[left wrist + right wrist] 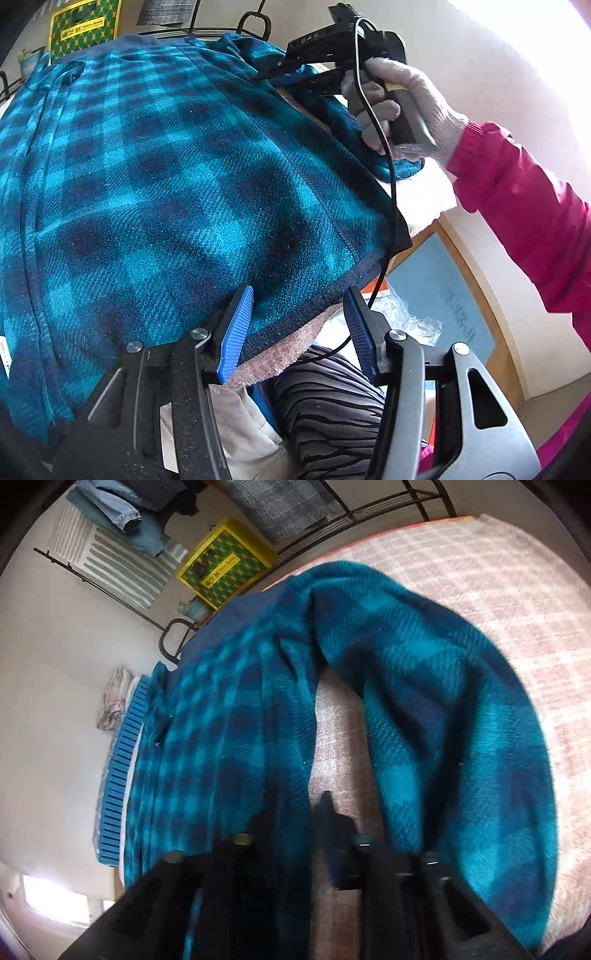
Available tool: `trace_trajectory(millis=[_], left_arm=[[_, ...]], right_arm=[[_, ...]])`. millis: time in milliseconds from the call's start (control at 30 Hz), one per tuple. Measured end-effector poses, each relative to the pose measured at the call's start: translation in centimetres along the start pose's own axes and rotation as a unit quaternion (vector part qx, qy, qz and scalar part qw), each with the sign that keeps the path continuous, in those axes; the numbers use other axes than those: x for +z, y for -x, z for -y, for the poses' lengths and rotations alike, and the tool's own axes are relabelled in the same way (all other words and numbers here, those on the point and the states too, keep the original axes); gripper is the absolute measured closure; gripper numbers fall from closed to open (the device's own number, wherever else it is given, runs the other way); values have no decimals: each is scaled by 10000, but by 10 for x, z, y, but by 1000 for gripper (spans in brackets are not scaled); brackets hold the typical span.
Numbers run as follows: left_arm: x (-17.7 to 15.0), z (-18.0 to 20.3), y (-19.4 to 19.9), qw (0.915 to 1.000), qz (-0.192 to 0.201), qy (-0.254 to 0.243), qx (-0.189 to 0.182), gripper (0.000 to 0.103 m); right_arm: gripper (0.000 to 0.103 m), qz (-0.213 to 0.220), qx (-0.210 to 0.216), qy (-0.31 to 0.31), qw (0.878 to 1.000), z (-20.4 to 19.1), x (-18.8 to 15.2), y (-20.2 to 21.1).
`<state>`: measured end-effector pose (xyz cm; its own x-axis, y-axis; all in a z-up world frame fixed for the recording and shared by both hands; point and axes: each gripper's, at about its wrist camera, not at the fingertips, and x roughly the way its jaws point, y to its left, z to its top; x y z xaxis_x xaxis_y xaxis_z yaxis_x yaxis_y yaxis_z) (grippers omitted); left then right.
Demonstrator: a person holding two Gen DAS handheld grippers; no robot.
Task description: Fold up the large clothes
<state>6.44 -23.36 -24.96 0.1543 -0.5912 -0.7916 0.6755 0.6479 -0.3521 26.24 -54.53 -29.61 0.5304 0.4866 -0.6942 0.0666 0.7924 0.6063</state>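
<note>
Teal-and-navy checked fleece garment [155, 177] lies on the pink towelling-covered surface [498, 602]. Left tool [299, 332] spread at its hem; right tool [295, 812], blurred, apparently pinches a fold.

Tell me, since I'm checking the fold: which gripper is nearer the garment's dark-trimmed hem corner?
Left. The left gripper sits open right at the hem corner of the plaid garment; the right gripper is at its far end.

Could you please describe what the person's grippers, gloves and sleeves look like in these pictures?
The left gripper has ribbed blue pads on black fingers with silver-grey side arms. The right gripper is black with a grey handle and black cable, held by a whitish knit glove and pink sleeve.
</note>
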Motion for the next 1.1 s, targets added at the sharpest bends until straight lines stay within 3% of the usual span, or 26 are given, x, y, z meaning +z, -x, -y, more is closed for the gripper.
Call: trace_trajectory(millis=[67,167,233,300,333,433,500,667,800,900,967,1100], left_arm=[[0,0,0,10000,-4,-31,3,51],[-1,1,-1,10000,15,-55,6,51],[-1,3,1,10000,13,-61,21,51],[-1,4,1,10000,2,-42,26,51],[-2,4,2,10000,0,-33,26,51],[-1,6,0,9999,-27,-104,50,51],[-1,5,1,9999,-43,-108,54,51],[0,-1,15,9998,81,168,-116,51],[4,-2,36,9992,317,190,-131,51],[6,-1,47,9987,444,217,-139,51],[8,-1,52,9985,484,237,-119,51],[9,1,60,9981,554,253,-119,51]], right_arm=[[103,2,1,114,9999,-2,1,3],[103,223,-794,349,9960,-5,8,9],[102,108,-559,60,9984,6,11,7],[94,218,-408,92,9989,2,9,14],[75,243,-477,90,9985,1,8,15],[71,353,-507,27,9981,-2,-1,33],[71,526,-524,17,9972,-5,-13,58],[52,1223,-911,-15,9883,-1,-66,133],[45,1684,-1602,-546,9711,31,-114,182],[34,1815,-1749,-1141,9610,65,-139,202],[34,1800,-1697,-1448,9580,83,-146,205],[29,1509,-974,-1819,9668,112,-137,185]])
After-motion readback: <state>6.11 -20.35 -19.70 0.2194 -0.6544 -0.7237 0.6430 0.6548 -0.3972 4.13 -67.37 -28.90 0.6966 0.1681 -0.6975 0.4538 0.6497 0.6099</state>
